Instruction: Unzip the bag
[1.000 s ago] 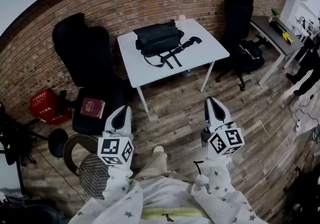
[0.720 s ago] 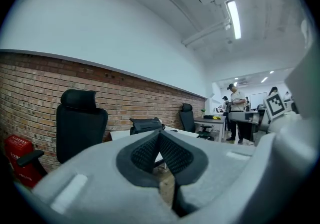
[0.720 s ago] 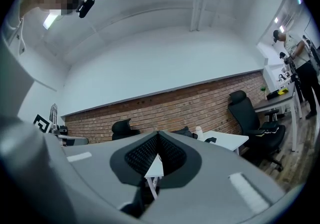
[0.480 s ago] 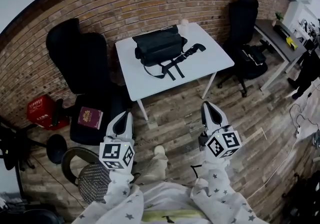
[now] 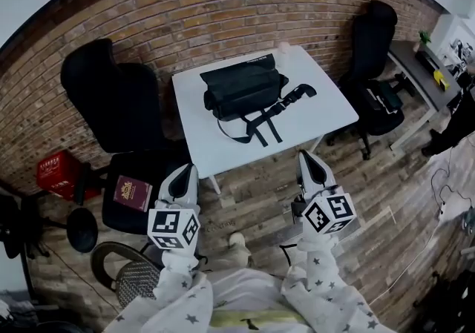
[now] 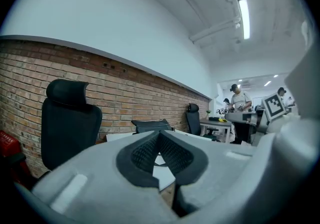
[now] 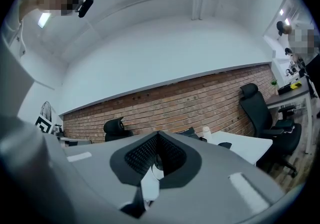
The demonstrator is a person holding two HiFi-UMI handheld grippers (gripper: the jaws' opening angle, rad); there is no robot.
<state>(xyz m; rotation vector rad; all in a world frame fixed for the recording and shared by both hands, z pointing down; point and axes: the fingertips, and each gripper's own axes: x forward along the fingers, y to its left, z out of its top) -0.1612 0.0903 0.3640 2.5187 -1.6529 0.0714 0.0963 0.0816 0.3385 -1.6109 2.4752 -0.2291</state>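
Note:
A black bag (image 5: 242, 87) lies on the white square table (image 5: 326, 105) against the brick wall, its straps (image 5: 269, 117) trailing toward the table's front edge. In the left gripper view the bag (image 6: 150, 125) shows just over the jaws. Both grippers hang well short of the table, over the wooden floor. My left gripper (image 5: 182, 172) is shut with nothing in it. Likewise the right gripper (image 5: 307, 160) is shut and empty. The zipper cannot be made out from here.
A black office chair (image 5: 111, 105) stands left of the table, with a dark red book (image 5: 132, 193) on its seat. A second black chair (image 5: 375, 50) is to the right, beside a grey desk (image 5: 415, 64). A red crate (image 5: 56, 172) sits at far left. People stand far right.
The table and bag have come closer and shifted slightly right in the head view as I step forward. Both grippers stay shut and keep their pose.

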